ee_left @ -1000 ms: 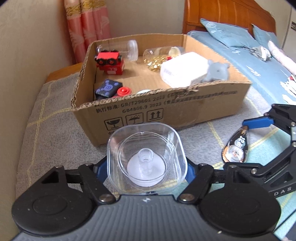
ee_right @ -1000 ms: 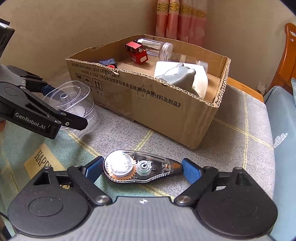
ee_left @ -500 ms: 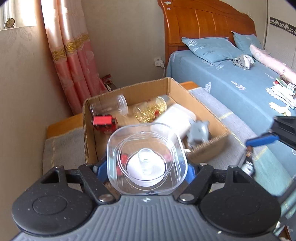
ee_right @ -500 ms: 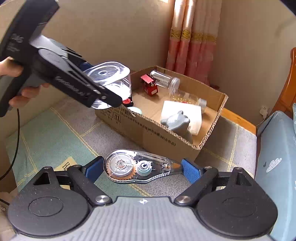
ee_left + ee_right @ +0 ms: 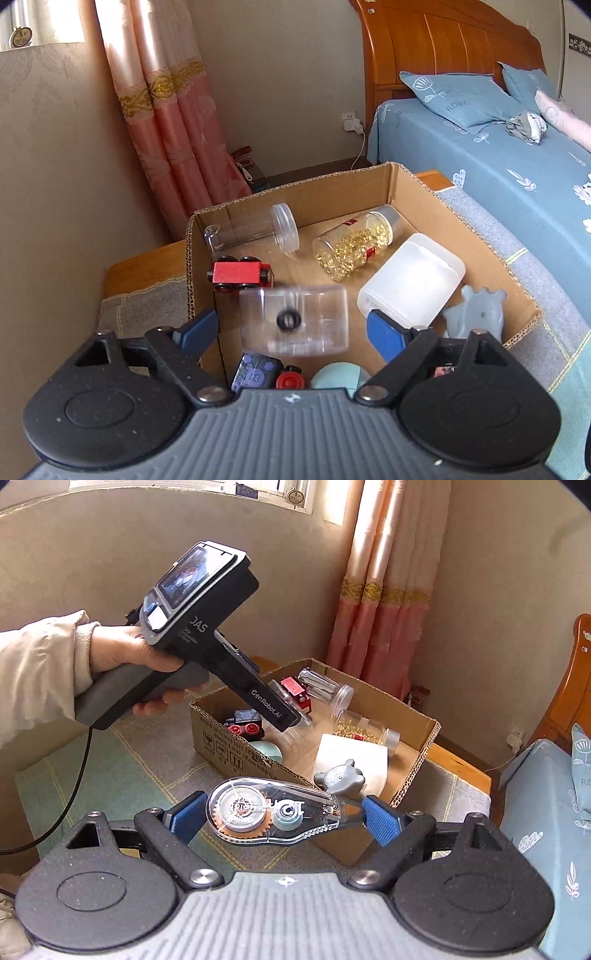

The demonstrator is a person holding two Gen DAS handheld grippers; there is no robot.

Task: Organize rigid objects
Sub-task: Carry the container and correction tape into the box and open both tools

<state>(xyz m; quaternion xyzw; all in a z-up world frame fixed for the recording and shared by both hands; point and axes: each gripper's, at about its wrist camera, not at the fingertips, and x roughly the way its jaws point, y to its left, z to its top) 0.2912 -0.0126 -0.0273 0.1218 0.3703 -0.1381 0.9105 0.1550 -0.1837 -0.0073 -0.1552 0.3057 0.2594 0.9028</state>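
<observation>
Clear plastic container (image 5: 293,318) is blurred in the left wrist view, loose between the left gripper (image 5: 291,326) pads. The jaws have just been opening and stand apart with a gap on both sides, so it looks like it's dropping into the cardboard box (image 5: 476,251). Landing spot seems fine: bare cardboard in the middle, red toy train (image 5: 242,274) at 11 o'clock, capsule bottle (image 5: 352,246) at 1, white tub (image 5: 412,282) at 3. I'd keep the jaws wide and pull straight up so nothing clips the rim.

Right gripper (image 5: 282,814) is clamped on the correction tape dispenser (image 5: 275,814) end to end, hovering short of the box's near corner. I'd wait for the left hand (image 5: 136,664) to clear, then release low so it doesn't bounce off the grey figure (image 5: 341,777).
</observation>
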